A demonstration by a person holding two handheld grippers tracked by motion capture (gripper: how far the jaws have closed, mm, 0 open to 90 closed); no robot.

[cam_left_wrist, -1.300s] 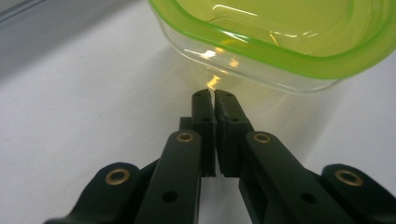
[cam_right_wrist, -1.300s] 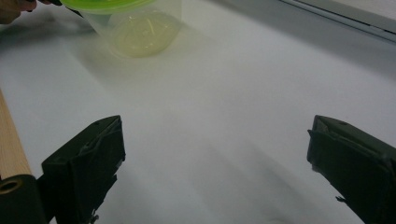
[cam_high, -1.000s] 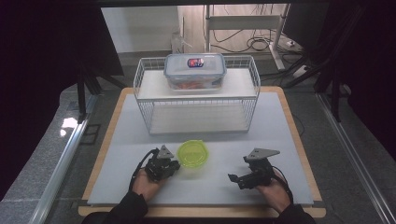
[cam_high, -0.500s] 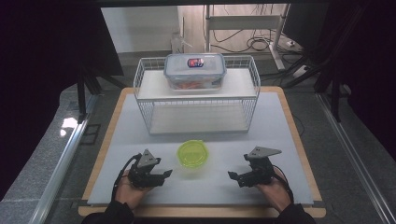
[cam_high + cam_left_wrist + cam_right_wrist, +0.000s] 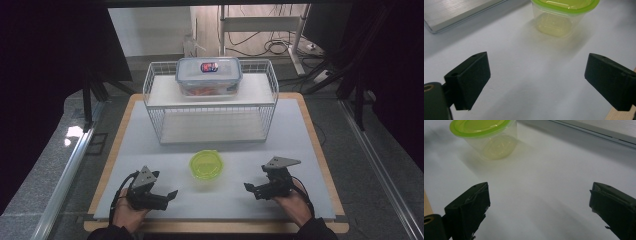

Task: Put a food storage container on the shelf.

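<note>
A small clear tub with a lime-green lid [image 5: 205, 165] stands on the white mat, front centre, between my two grippers. My left gripper [image 5: 169, 195] lies low at the front left, apart from the tub and pointing right toward it. Its jaws have just been opening and nothing is between them. In the left gripper view the tub [image 5: 562, 15] sits ahead of the wide-open left gripper [image 5: 539, 80]. My right gripper [image 5: 251, 190] rests at the front right, open and pointing left. In the right gripper view the tub [image 5: 489, 137] is far left, beyond the empty right gripper [image 5: 540, 207].
A white wire rack [image 5: 210, 107] stands at the back of the mat, with a clear lidded food box [image 5: 208, 75] on its top shelf. The wooden table edge [image 5: 215, 227] runs just behind my hands. The rack's base edge [image 5: 456, 15] shows in the left gripper view.
My left gripper has drawn back from beside the tub toward the front left, and its jaws have opened. The right gripper and the tub have stayed put.
</note>
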